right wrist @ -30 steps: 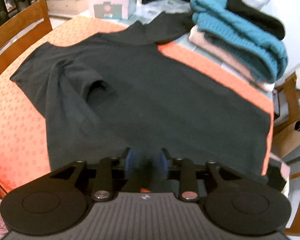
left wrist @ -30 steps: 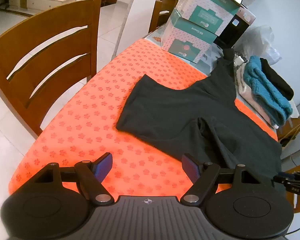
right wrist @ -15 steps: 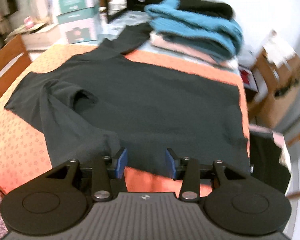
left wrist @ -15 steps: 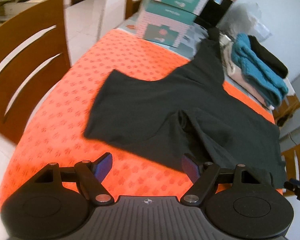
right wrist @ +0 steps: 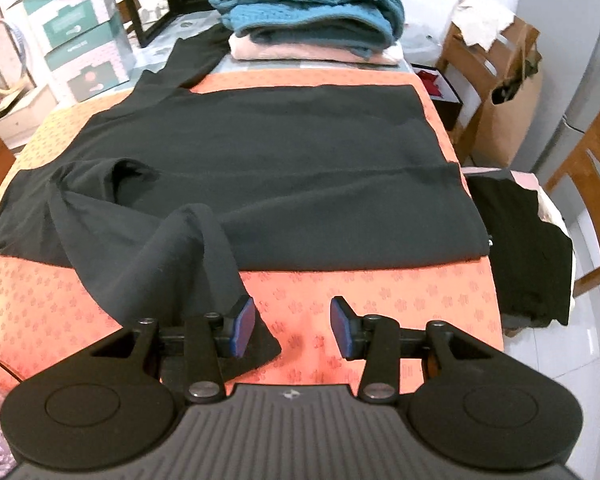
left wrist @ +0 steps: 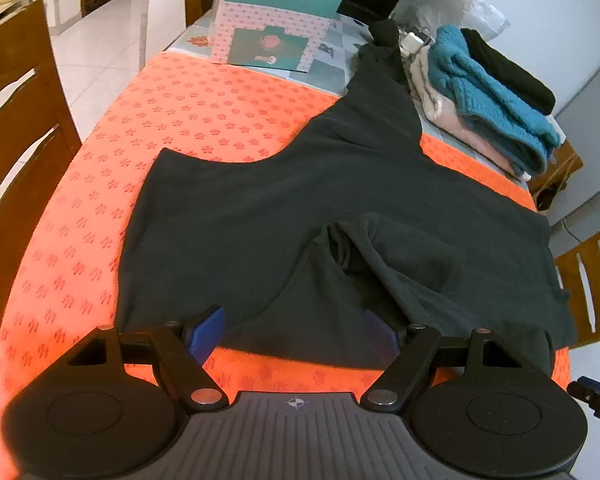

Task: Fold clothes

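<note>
A black T-shirt (right wrist: 284, 168) lies spread across the orange patterned table cover (right wrist: 380, 296), one sleeve (right wrist: 172, 264) trailing toward me. My right gripper (right wrist: 293, 326) hangs with its jaws spread over the near edge, the sleeve's tip beside its left finger. My left gripper (left wrist: 296, 330), jaws wide apart, frames the shirt's near hem. Folded knitwear (right wrist: 312, 12) is stacked at the far end.

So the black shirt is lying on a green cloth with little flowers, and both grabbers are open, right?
Almost. The cloth under the black shirt is orange, not green, with little flowers on it. The left wrist view shows it plainly. The rest holds: the left gripper and the right gripper both have their jaws apart.
</note>
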The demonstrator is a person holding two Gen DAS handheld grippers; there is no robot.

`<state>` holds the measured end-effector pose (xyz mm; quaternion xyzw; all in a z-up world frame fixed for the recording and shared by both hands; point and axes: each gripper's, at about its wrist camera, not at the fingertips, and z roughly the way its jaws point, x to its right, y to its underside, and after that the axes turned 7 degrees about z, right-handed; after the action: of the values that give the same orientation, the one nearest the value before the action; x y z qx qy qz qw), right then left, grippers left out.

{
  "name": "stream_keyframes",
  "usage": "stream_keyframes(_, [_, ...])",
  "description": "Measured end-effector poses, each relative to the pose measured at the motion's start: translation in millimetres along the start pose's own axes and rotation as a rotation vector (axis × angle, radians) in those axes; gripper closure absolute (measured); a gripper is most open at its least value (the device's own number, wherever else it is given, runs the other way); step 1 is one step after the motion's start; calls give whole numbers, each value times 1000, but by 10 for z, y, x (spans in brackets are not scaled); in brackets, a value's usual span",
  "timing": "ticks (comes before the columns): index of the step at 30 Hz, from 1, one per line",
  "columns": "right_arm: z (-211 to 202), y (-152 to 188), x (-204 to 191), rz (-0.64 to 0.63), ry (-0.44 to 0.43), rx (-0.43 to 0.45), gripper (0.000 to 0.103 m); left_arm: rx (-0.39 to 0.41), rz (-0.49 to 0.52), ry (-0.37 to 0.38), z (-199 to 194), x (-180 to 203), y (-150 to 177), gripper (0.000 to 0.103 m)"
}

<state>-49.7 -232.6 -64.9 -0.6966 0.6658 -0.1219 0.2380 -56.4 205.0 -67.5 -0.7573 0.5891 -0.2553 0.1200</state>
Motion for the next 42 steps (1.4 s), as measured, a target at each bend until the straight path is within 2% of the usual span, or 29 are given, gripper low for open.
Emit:
stream_keyframes(9, [152, 81, 50, 86, 9, -21, 55, -31, 44, -23, 143, -93, -53, 25])
stream_keyframes(22, [270, 160, 101, 167, 8, -49, 55, -47, 82, -11, 292, -91, -96, 26])
stream_keyframes(24, [265, 167, 116, 174, 10, -48, 55, -46, 99, -16, 328, -70, -102, 32])
stream_keyframes(26, [260, 173, 132, 181, 12, -47, 55, -49, 110, -17, 369, -57, -108, 46])
stream_keyframes(27, [258, 176, 139, 185, 13, -47, 55, -50, 113, -13, 386, -52, -113, 50])
stream_keyframes(29, [251, 199, 162, 200, 7, -46, 55, -49, 122, -6, 417, -35, -125, 66])
stream_keyframes(31, [244, 214, 171, 208, -11, -43, 55, -48, 137, 0, 443, -6, -139, 72])
stream_keyframes(38, [150, 267, 154, 221, -79, -27, 55, -64, 190, 7, 617, 131, -192, 74])
stream_keyframes(41, [131, 268, 101, 192, -98, -12, 46, -73, 200, -1, 707, 160, -227, 74])
stream_keyframes(42, [160, 259, 81, 181, -101, -19, 46, -75, 202, -2, 733, 165, -242, 74])
